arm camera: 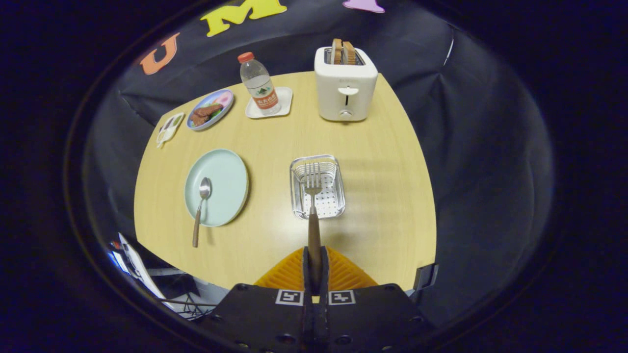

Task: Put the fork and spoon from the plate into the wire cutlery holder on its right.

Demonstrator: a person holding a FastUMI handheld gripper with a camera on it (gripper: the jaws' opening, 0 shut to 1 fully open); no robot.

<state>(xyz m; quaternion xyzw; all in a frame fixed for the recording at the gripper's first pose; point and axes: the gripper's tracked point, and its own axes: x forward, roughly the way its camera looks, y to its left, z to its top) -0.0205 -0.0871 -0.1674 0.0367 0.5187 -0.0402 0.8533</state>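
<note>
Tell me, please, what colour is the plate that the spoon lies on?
The plate is pale mint green, seen best in the gripper view.

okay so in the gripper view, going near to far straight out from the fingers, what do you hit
Gripper shut on the fork by its handle → wire cutlery holder under the fork's tines → bare table → toaster with bread in its slots.
</note>
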